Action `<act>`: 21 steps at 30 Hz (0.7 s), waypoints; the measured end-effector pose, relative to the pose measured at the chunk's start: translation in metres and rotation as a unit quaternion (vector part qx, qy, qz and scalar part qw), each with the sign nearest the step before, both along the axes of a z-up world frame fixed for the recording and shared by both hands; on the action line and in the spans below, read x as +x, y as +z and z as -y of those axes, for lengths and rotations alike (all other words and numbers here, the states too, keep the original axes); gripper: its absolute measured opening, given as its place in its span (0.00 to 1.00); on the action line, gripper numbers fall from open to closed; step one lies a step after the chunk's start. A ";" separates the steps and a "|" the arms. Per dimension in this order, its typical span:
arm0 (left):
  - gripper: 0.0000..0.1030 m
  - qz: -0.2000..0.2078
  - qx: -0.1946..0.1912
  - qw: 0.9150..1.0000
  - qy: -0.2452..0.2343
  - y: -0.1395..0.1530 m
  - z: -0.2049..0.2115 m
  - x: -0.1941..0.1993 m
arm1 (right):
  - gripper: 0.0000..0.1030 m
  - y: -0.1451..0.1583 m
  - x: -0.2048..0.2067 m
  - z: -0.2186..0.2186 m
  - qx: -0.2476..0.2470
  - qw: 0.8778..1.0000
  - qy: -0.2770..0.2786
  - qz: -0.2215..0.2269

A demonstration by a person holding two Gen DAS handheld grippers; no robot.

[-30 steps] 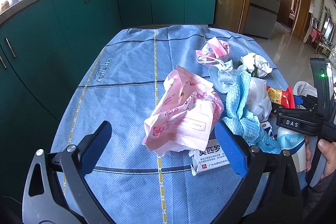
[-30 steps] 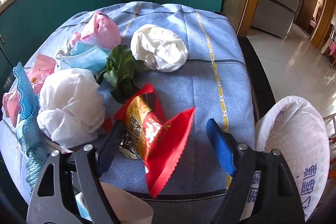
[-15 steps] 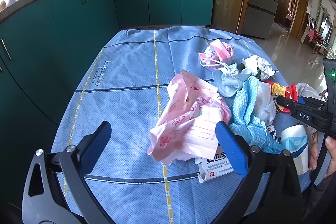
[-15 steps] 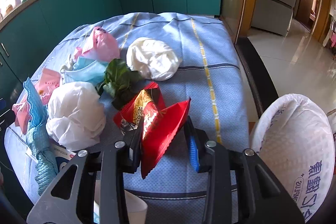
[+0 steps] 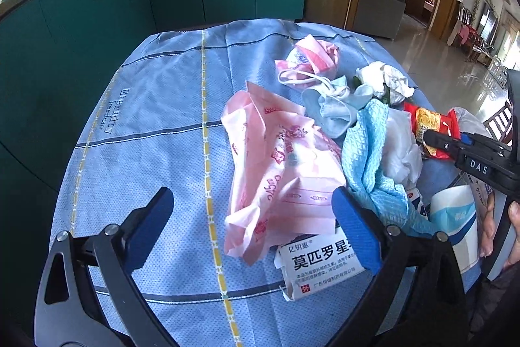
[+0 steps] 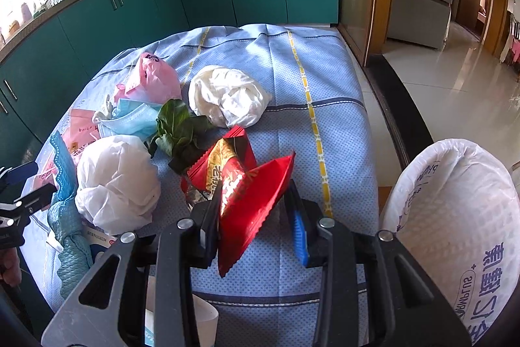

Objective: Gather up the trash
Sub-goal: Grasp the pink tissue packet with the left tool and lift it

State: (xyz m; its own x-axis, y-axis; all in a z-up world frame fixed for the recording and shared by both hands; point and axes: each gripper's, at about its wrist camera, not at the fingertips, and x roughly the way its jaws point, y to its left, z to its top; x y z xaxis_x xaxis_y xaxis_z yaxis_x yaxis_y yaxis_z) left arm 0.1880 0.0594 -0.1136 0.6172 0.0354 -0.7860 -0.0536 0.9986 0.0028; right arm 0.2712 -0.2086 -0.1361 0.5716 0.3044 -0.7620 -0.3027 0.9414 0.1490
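The right gripper (image 6: 256, 217), spread a second ago, now pinches the red snack wrapper (image 6: 250, 194) on the table (image 6: 325, 80), so that item is secured for transfer. The lined trash bin (image 6: 455, 217) at 3 o'clock shows nothing inside. The left gripper (image 5: 253, 233) stays spread before the pink packaging (image 5: 279, 165).

A table (image 6: 341, 126) is covered by a blue cloth (image 5: 156, 126) with yellow and dark stripes. Scattered on it are a pink wrapper (image 5: 279, 165), a medicine box (image 5: 318, 265), a blue mask (image 6: 133, 119), a white crumpled bag (image 6: 113, 181), a leaf (image 6: 175, 132) and a red snack packet (image 6: 247, 184).
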 end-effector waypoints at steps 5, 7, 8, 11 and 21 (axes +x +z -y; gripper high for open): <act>0.95 0.022 0.015 1.000 -0.012 0.014 0.008 -0.004 | 0.37 -0.001 0.000 0.000 -0.003 1.000 -0.001 -0.001; 0.95 0.016 0.038 0.999 -0.005 0.012 0.014 0.002 | 0.37 -0.002 0.000 -0.002 -0.006 1.000 0.000 -0.001; 0.95 0.014 0.042 0.999 -0.005 0.010 0.016 0.005 | 0.37 -0.002 0.000 -0.002 -0.007 1.000 0.001 -0.002; 0.95 0.009 0.043 0.999 -0.013 0.005 0.021 0.014 | 0.44 -0.004 0.000 -0.003 -0.011 1.000 0.001 -0.003; 0.73 -0.025 0.034 0.999 -0.015 -0.015 0.018 0.028 | 0.56 -0.008 0.000 -0.007 -0.020 1.000 0.006 -0.006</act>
State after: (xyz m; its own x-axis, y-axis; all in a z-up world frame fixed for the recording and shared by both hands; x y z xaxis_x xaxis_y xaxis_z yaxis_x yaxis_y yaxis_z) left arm 0.2161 0.0411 -0.1286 0.5787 0.0709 -0.8125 -0.0212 0.9972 0.0719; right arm 0.2717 -0.2017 -0.1443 0.5597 0.2795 -0.7801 -0.3118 0.9433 0.1143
